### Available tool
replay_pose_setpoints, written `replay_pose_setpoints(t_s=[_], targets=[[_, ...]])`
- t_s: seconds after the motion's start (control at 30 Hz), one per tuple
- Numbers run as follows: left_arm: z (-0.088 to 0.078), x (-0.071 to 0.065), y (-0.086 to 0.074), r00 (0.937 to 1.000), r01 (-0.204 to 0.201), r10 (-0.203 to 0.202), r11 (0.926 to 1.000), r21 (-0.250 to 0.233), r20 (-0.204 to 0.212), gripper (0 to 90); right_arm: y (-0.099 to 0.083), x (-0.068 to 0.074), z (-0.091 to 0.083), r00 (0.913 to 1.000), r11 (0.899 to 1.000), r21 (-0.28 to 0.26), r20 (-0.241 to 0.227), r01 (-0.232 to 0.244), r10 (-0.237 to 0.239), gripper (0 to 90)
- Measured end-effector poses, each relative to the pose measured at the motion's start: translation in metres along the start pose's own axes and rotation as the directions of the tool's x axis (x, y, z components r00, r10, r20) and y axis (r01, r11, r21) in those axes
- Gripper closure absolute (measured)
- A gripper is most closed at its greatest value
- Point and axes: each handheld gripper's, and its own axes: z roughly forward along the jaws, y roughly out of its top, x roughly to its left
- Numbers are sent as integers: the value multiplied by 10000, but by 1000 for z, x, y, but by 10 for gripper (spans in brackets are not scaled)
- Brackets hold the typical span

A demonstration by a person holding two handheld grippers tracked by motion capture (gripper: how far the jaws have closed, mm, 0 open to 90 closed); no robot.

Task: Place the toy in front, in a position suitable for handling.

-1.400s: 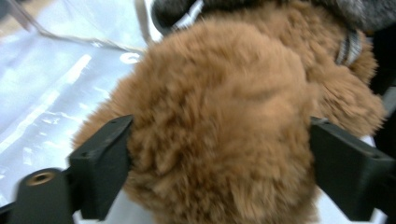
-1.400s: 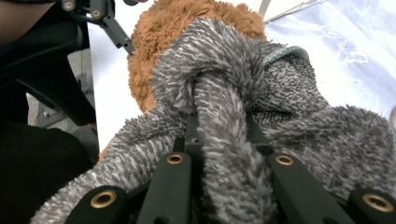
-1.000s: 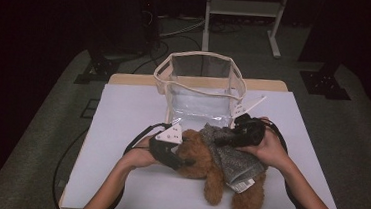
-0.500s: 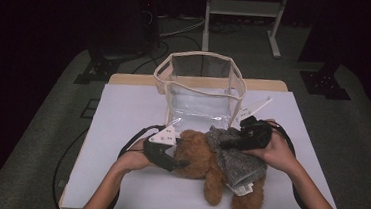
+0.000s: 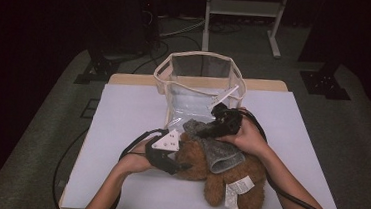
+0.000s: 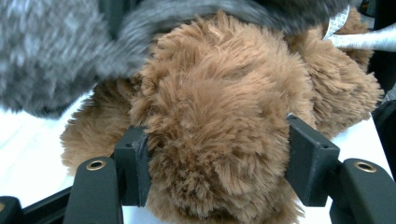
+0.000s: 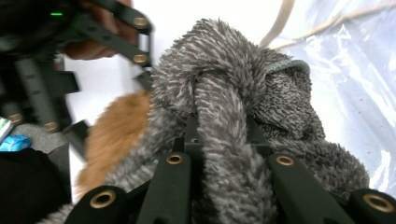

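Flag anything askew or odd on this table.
The brown teddy bear lies flat, its grey knit garment bunched and half off, pinched by the right claw. The clear bag stands upright; nothing looks spilled or damaged.

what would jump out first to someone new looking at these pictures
The brown teddy bear lying near the front edge of the white table, with the left gripper clamped on its furry body. Next, the grey fuzzy garment on the bear, a fold pinched by the right gripper. Behind them stands an open clear bag with cream trim.
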Motion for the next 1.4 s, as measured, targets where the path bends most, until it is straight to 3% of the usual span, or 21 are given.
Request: replay_pose_setpoints(t_s=[0.13, 0.3, 0.4, 0.57, 0.77, 0.83, 0.9, 0.93, 1.03, 1.1, 1.2, 1.4], targets=[[-1, 1, -4, 9999, 121, -122, 9999, -77, -92, 330, -4, -3, 0, 9997, 9996, 130, -44, -237, 238, 766], [-4, 8, -5, 9992, 280, -279, 9996, 49, -301, 296, -16, 11, -21, 9996, 9991, 328, 99, 270, -273, 767], [-7, 12, -8, 9981, 480, -483, 9988, -67, -379, 293, -28, 21, -33, 9991, 9976, 613, 258, 327, -343, 767], [-8, 13, -9, 9981, 528, -533, 9984, -180, -304, 353, -43, 31, -48, 9992, 9991, 334, 278, 272, -281, 767], [-3, 13, -1, 9994, 336, -338, 9992, -195, -106, 377, -30, 41, -34, 9974, 9974, 190, 220, 688, -692, 766], [-4, 13, -2, 9992, 377, -379, 9990, -221, -93, 364, -26, 41, -27, 9954, 9950, 406, 235, 918, -928, 766], [-6, 16, -5, 9990, 430, -432, 9986, -313, -69, 317, -27, 40, -26, 9958, 9952, 442, 222, 877, -888, 766], [-5, 17, -6, 9979, 651, -653, 9969, -437, -44, 278, -29, 39, -28, 9959, 9954, 483, 333, 829, -846, 766], [0, 17, -6, 9979, 651, -650, 9977, -176, 34, 175, -42, 36, -41, 9960, 9974, 300, 582, 660, -677, 765], [3, 17, -6, 9979, 636, -634, 9979, -133, 129, 171, -50, 35, -52, 9954, 9982, 43, 743, 597, -599, 765], [3, 17, -6, 9979, 632, -630, 9978, -175, 153, 206, -68, 31, -74, 9935, 9992, -382, 1130, 153, -109, 764], [2, 17, -5, 9985, 542, -542, 9985, -67, 123, 222, -105, 20, -106, 9859, 9921, -1133, 1513, -538, 708, 765]])
